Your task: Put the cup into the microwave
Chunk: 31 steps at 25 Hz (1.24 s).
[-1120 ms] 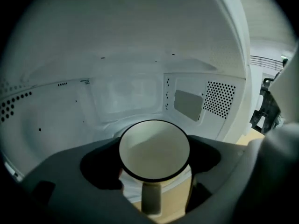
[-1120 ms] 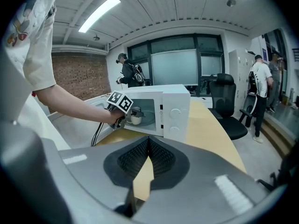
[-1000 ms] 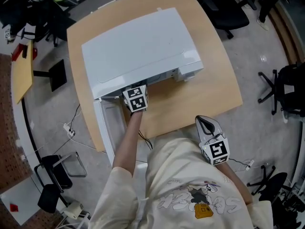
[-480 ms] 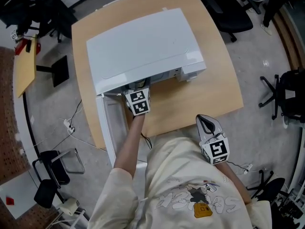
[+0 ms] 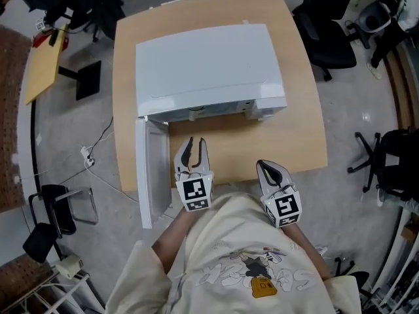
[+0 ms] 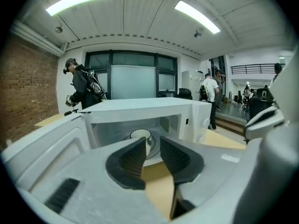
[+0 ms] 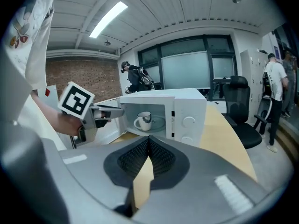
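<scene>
The white microwave [image 5: 209,64] stands on the wooden table [image 5: 294,136] with its door [image 5: 149,169] swung open to the left. A white cup [image 6: 140,135] stands upright on the turntable inside, handle to the left in the right gripper view [image 7: 144,120]. My left gripper [image 5: 194,150] hovers over the table's near edge in front of the cavity, well clear of the cup. Its jaws are closing with a narrow gap and nothing between them [image 6: 153,141]. My right gripper [image 5: 267,167] is shut and empty near the front edge, pointing at the microwave [image 7: 148,141].
The open door juts past the table's front left edge. Black office chairs [image 5: 327,25] stand to the right and another chair [image 5: 59,214] at the lower left. A cable [image 5: 98,156] runs across the floor. People stand far back in the room.
My left gripper has pulled back from the microwave's opening toward the person, and its jaws have narrowed. The right gripper has stayed put.
</scene>
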Available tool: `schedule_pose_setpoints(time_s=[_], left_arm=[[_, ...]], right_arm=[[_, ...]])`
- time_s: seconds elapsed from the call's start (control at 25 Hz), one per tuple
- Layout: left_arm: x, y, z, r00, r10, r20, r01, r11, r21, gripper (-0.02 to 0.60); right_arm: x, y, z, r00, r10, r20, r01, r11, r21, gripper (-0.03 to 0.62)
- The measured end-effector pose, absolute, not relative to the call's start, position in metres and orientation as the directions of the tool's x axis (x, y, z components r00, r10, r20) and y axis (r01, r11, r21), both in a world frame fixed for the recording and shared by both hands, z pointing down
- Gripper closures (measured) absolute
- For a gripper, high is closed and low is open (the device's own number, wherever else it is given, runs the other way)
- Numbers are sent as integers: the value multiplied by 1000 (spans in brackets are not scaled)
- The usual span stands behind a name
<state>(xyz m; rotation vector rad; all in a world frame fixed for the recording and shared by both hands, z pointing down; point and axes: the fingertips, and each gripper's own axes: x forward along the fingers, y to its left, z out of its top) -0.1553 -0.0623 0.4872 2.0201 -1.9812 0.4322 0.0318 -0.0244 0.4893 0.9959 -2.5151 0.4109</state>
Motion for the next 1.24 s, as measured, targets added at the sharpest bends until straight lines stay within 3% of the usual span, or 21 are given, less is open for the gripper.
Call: schedule_pose_setpoints(time_s=[0.08,0.12,0.48,1.24], left_arm=[[-148,-42,470,12,-919,394,-1000,-11,5,568],[-145,-33,466,17,-914,404,-1000,-11,18,581],[-122,1,470,106,-867,488,-994,-86,63,578],[-112,-1,473,140,-856,497,-990,-119,73,577]], right_arm=[[24,-26,490,-683,-562,467,-679,725,-120,588],[20,-27,490,-691,-552,466,-669,733,-124,588],[-15,-16,491,-760,-442,477,-559,819,-131,589],[-20,-21,490,-778,-418,469,-536,831,-148,589]])
